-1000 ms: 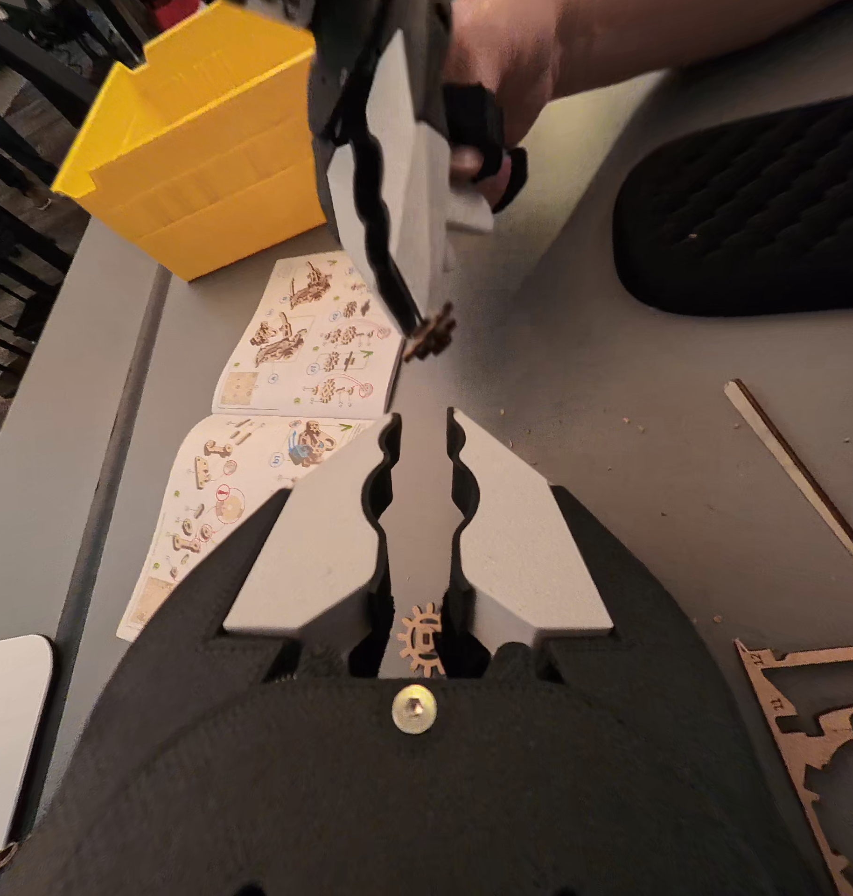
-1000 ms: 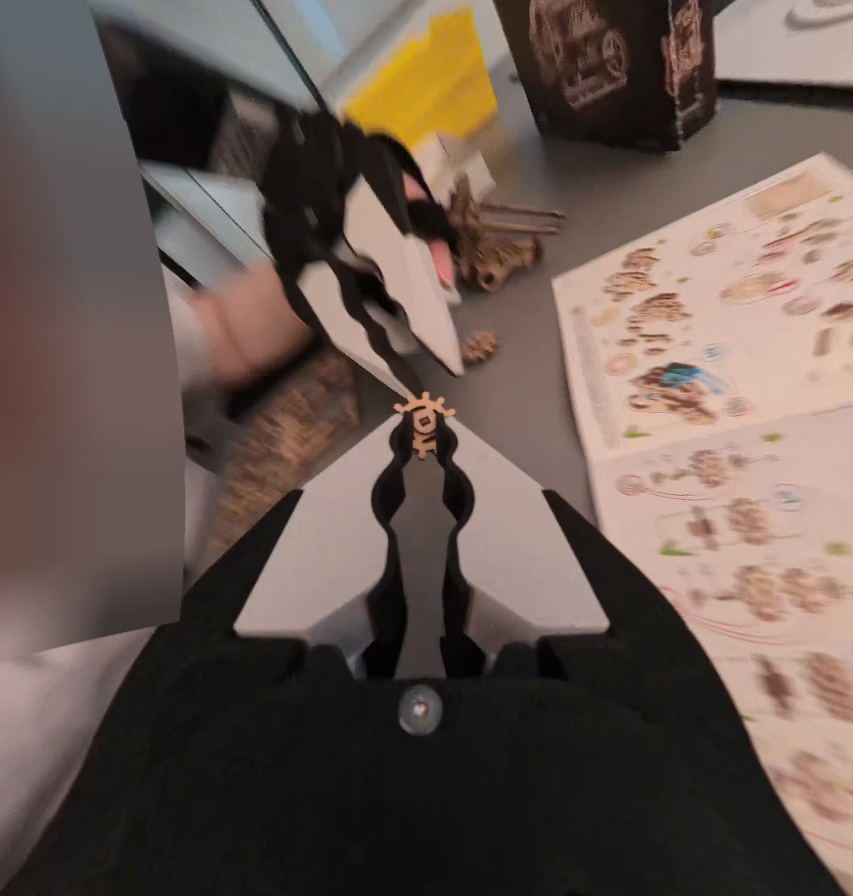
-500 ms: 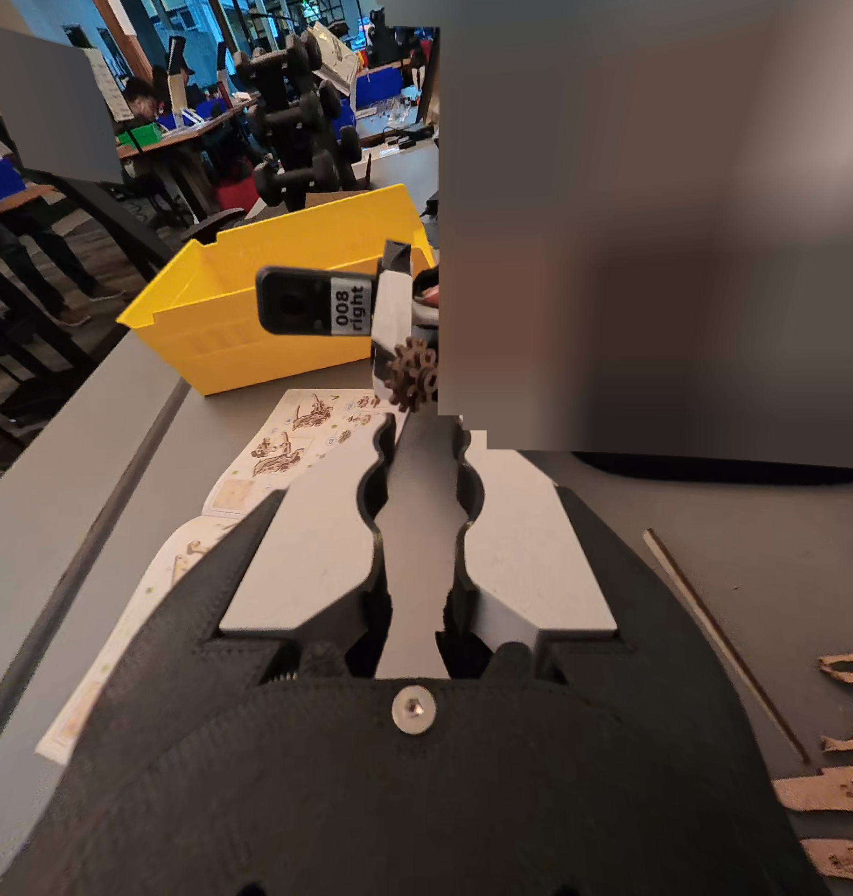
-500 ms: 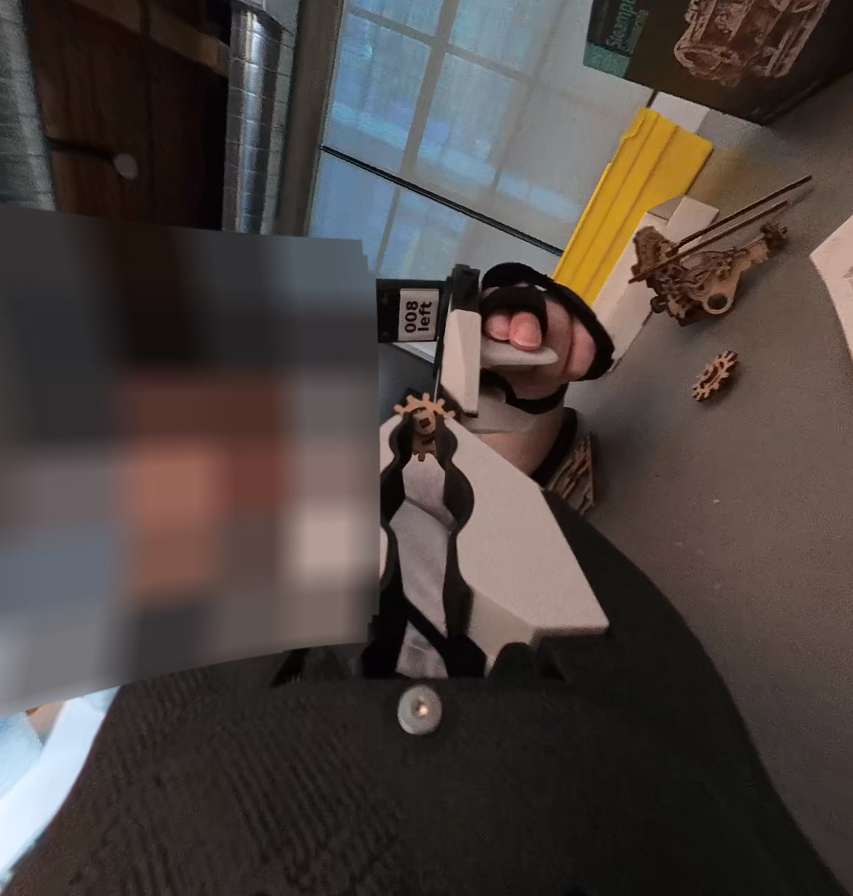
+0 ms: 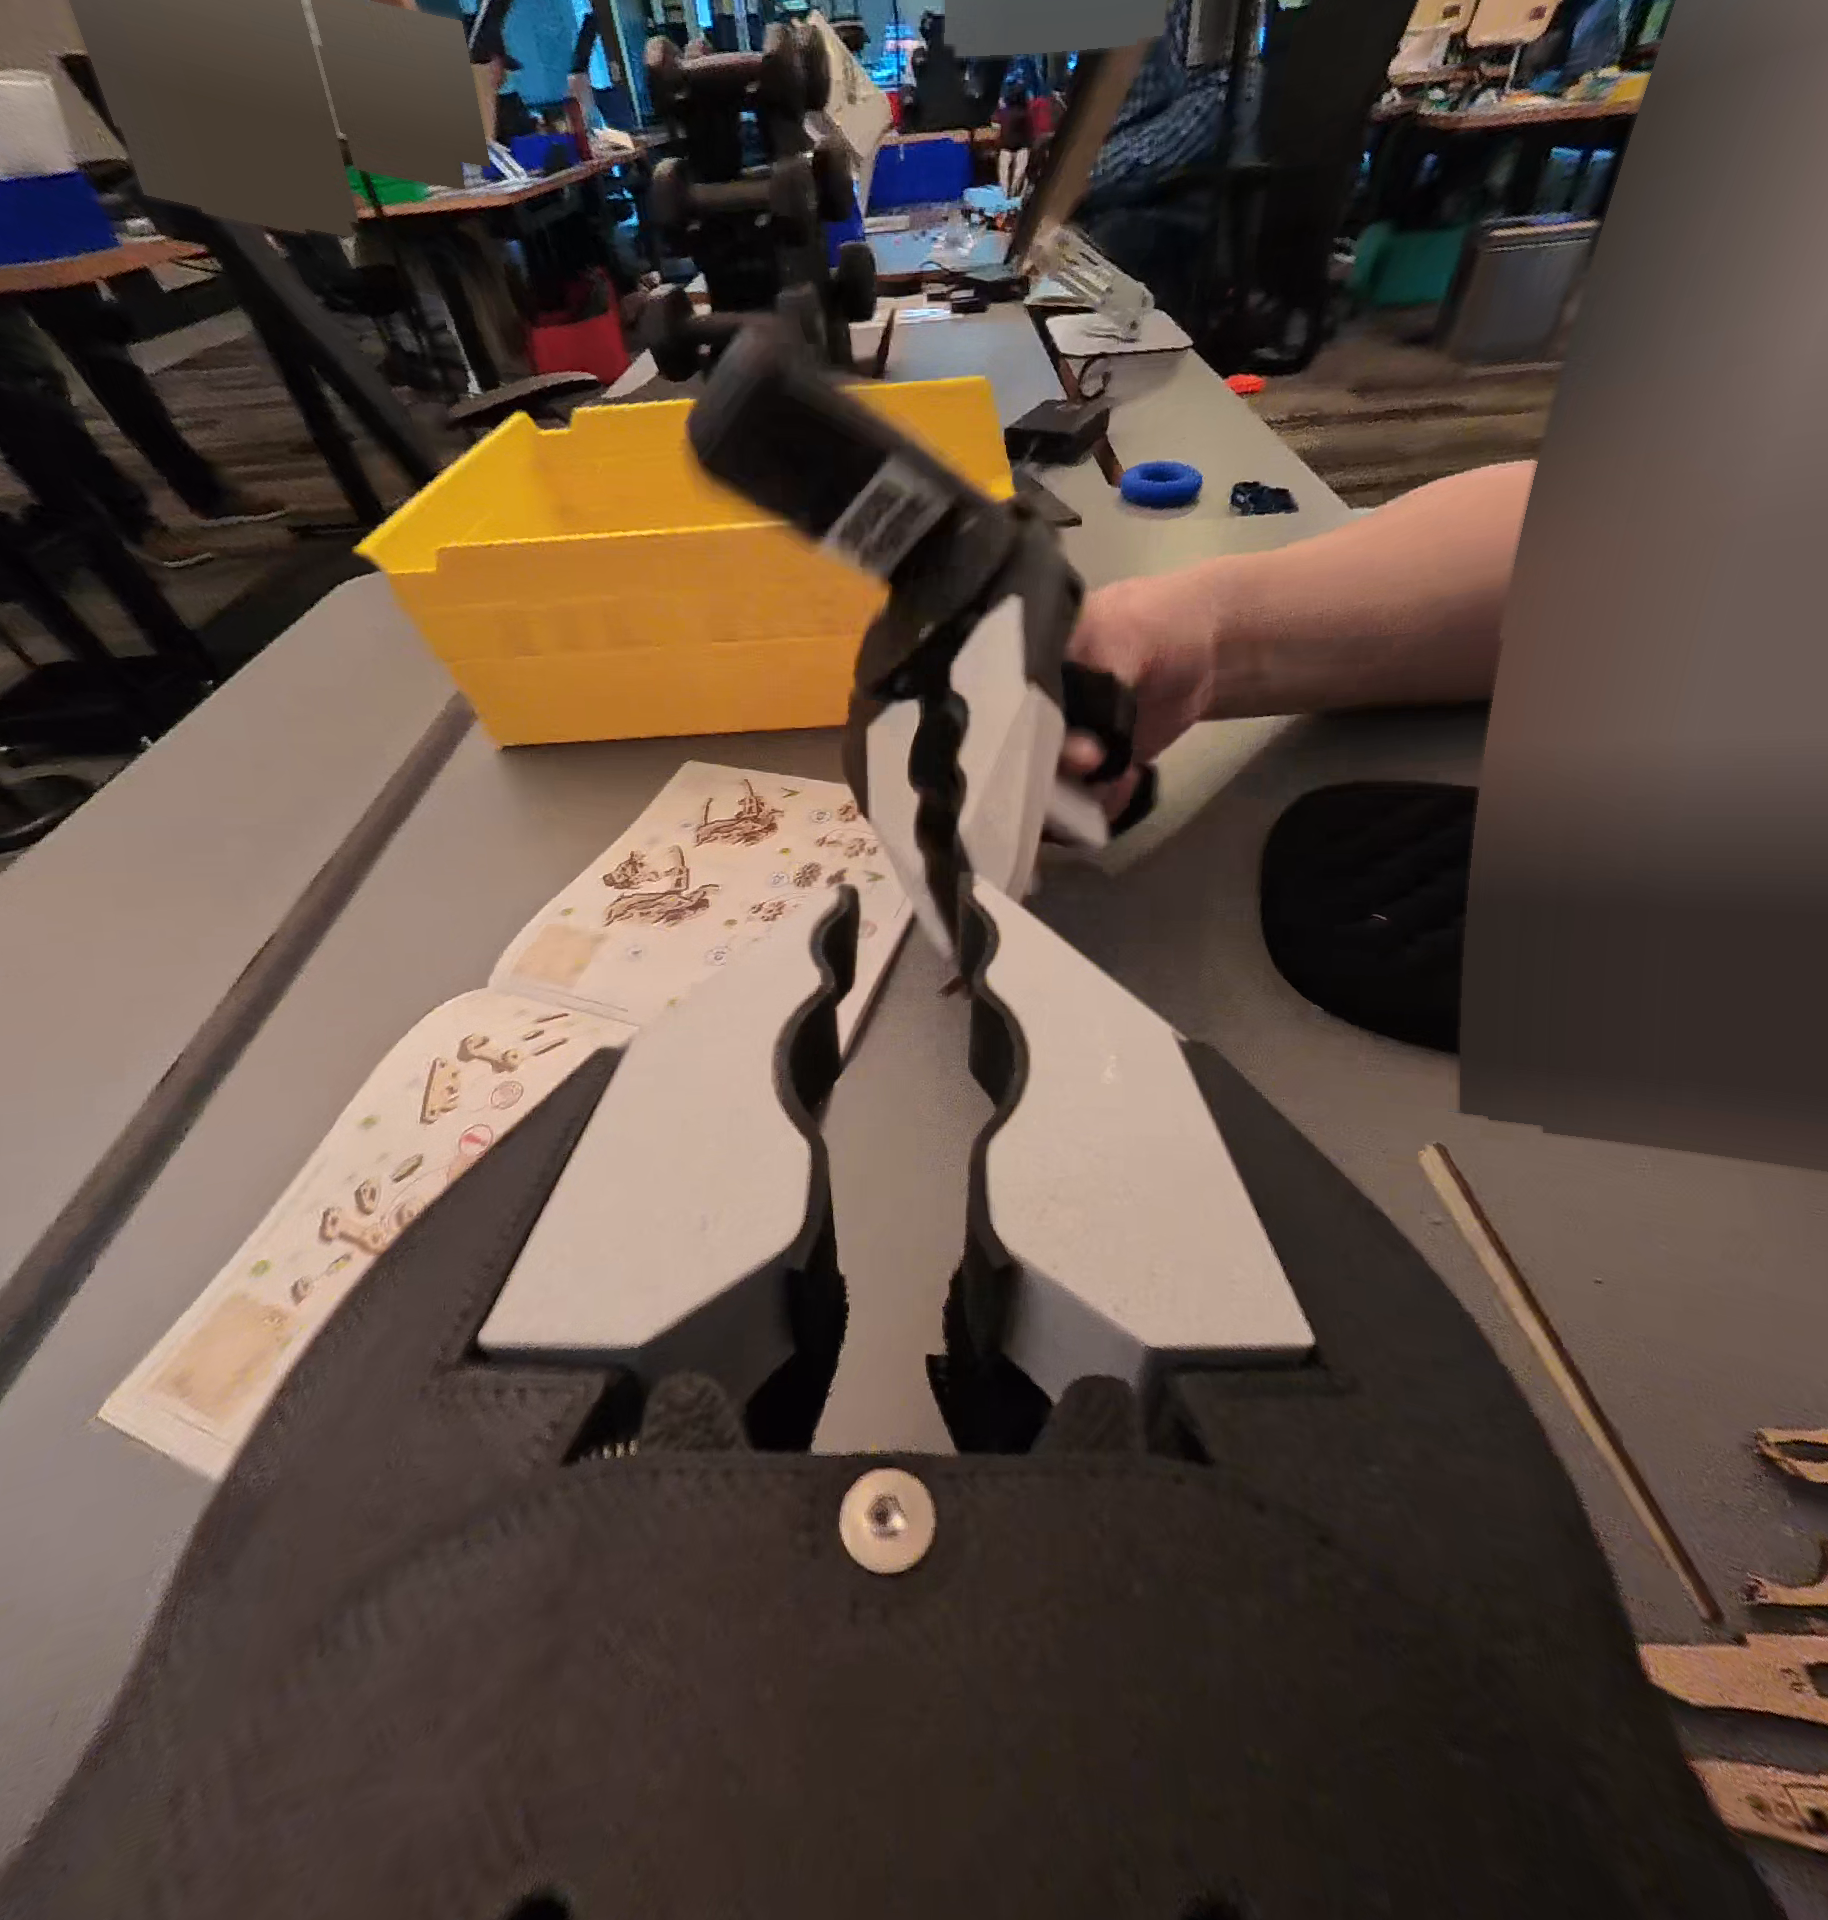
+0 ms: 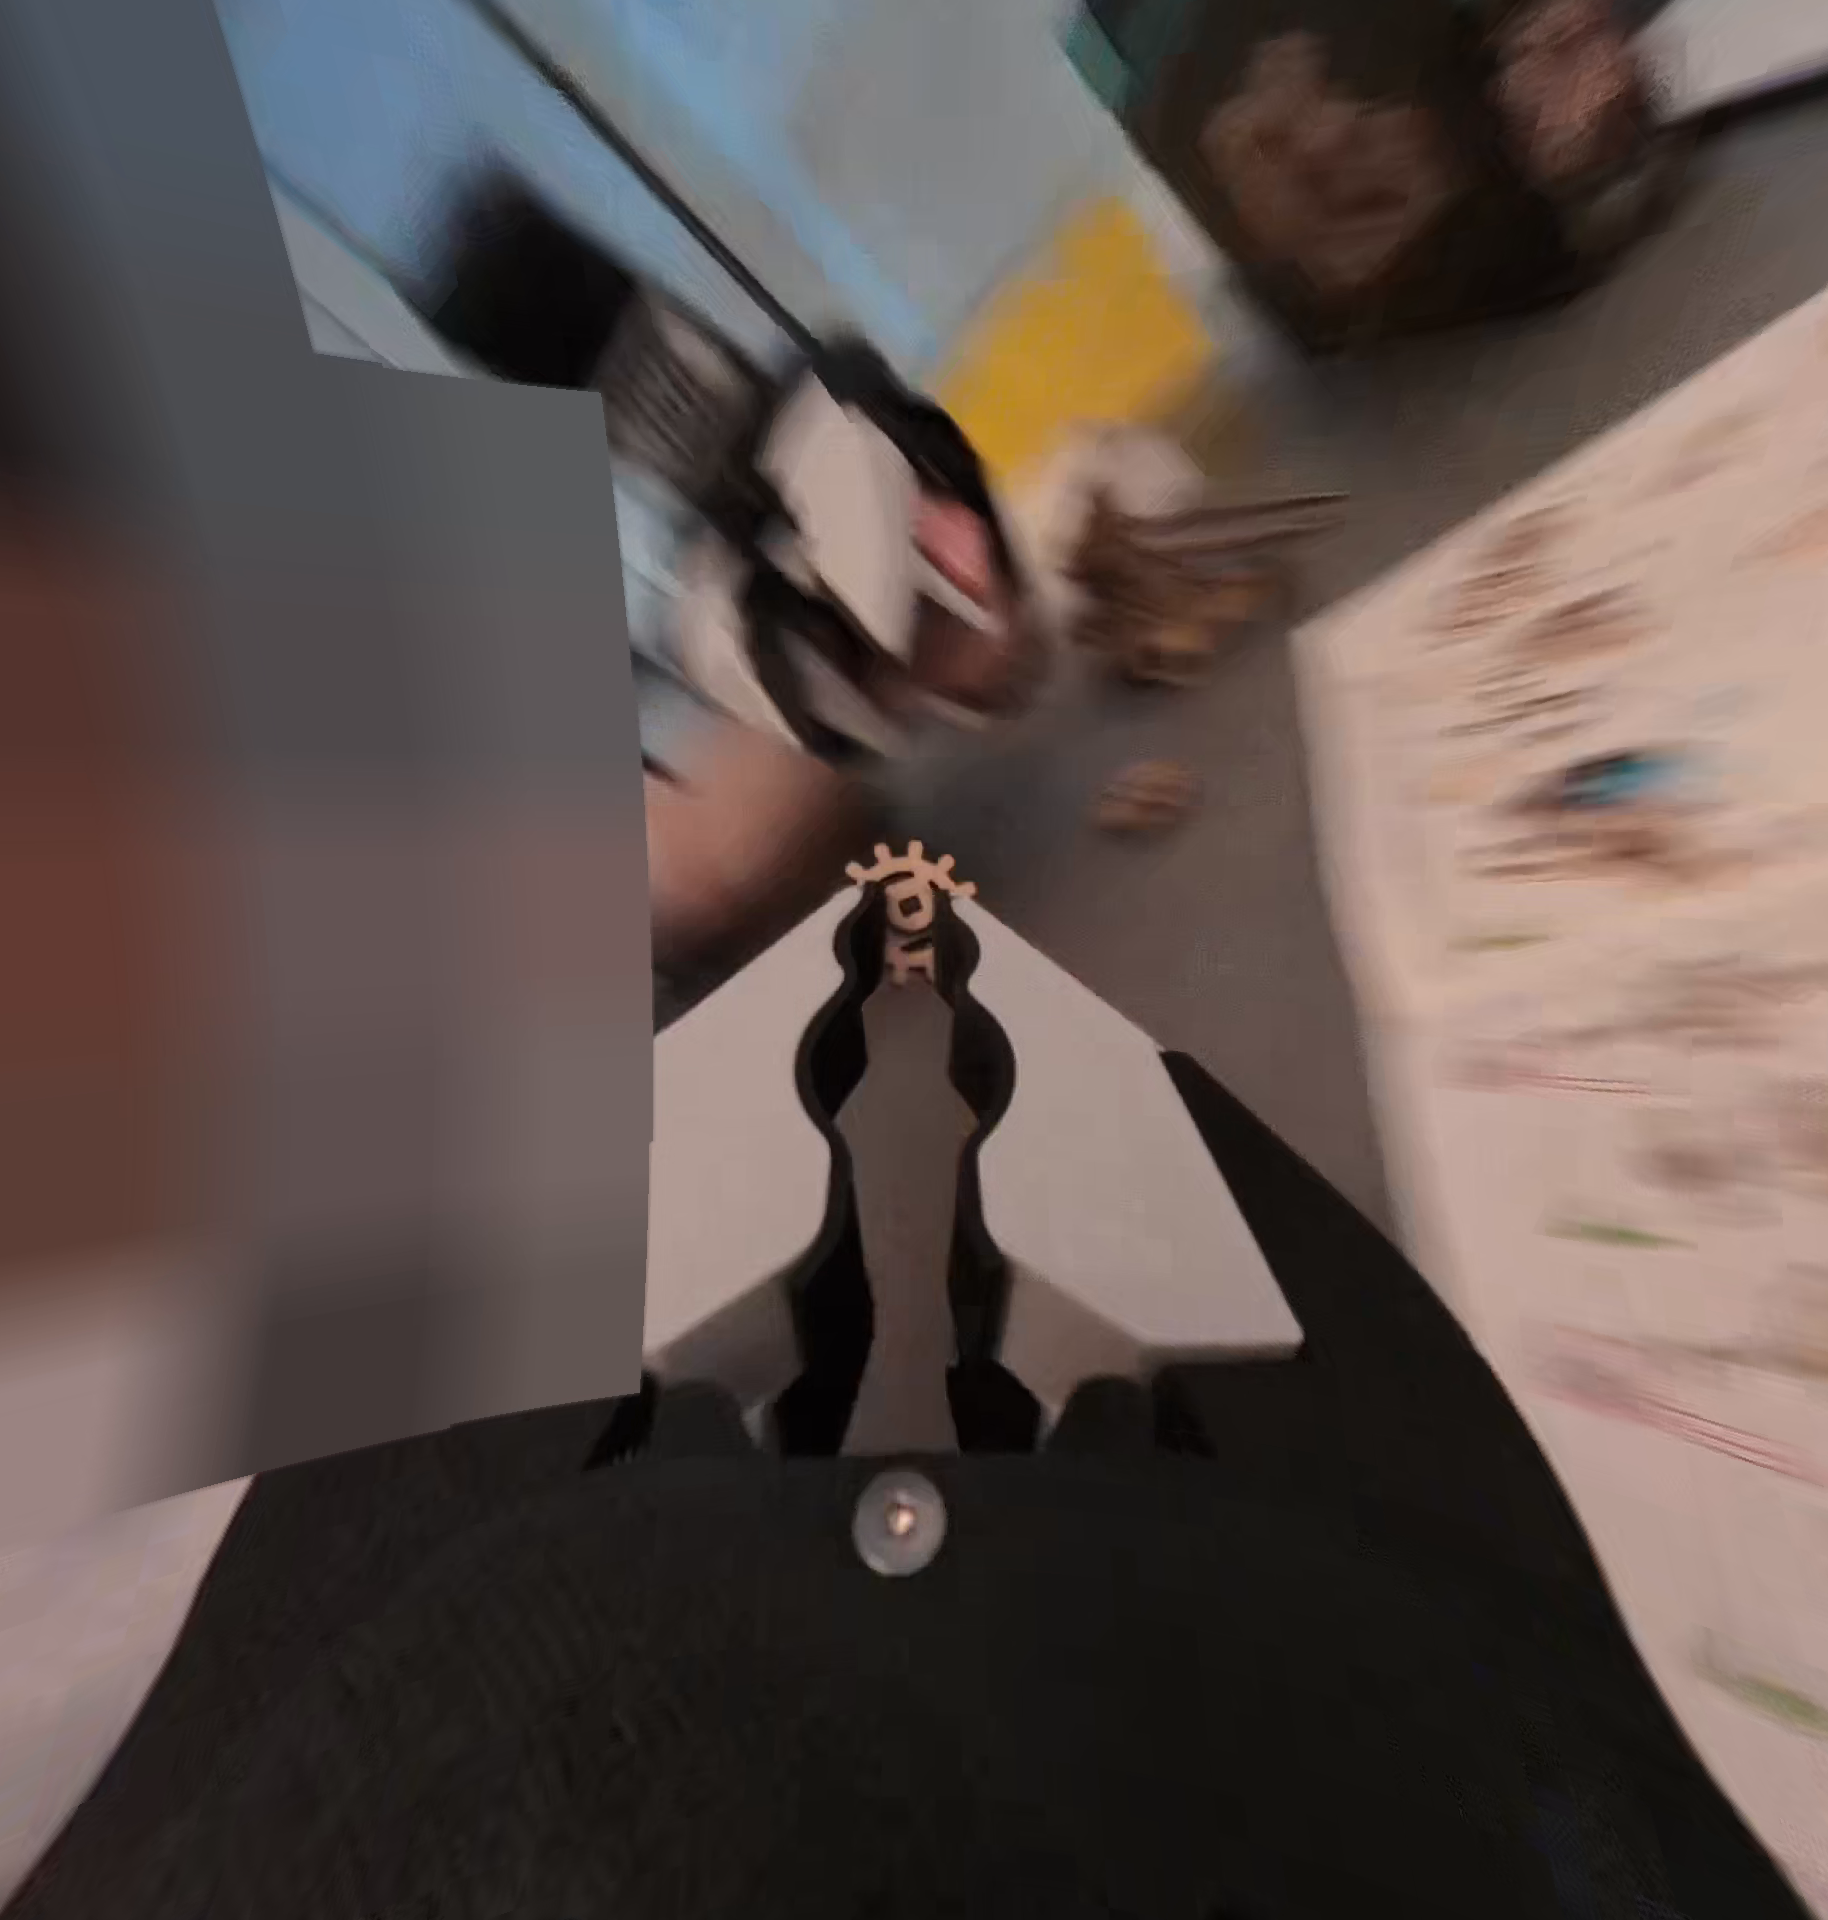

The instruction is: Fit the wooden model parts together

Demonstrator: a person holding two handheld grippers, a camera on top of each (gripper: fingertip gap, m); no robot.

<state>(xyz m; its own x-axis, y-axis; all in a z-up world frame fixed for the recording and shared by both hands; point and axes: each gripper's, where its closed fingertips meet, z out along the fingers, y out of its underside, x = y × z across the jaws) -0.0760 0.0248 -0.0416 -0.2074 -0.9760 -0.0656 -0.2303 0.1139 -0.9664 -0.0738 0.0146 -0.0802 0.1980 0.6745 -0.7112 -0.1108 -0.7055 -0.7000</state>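
Note:
In the left wrist view my left gripper (image 5: 910,920) is open and empty, low over the grey table (image 5: 214,935). The right gripper (image 5: 949,831) comes down from above, its tip just in front of my left fingertips. In the right wrist view, which is motion-blurred, my right gripper (image 6: 912,896) is shut on a small pale wooden gear (image 6: 912,883) that sticks out past the fingertips. The left gripper (image 6: 858,561) shows beyond it as a blur. A partly built wooden model (image 6: 1159,582) and a loose gear (image 6: 1144,795) lie on the table behind.
A yellow bin (image 5: 629,592) stands at the back. An open instruction booklet (image 5: 681,894) lies left of centre. A black pad (image 5: 1367,914) is at the right. A thin wooden strip (image 5: 1564,1371) and a cut-out wooden sheet (image 5: 1803,1673) lie at the near right. A dark box (image 6: 1409,156) stands at the back.
Both grippers were lifted up half a second ago and have swung back down toward the table. The right gripper still holds the gear and now points down in front of my left fingertips.

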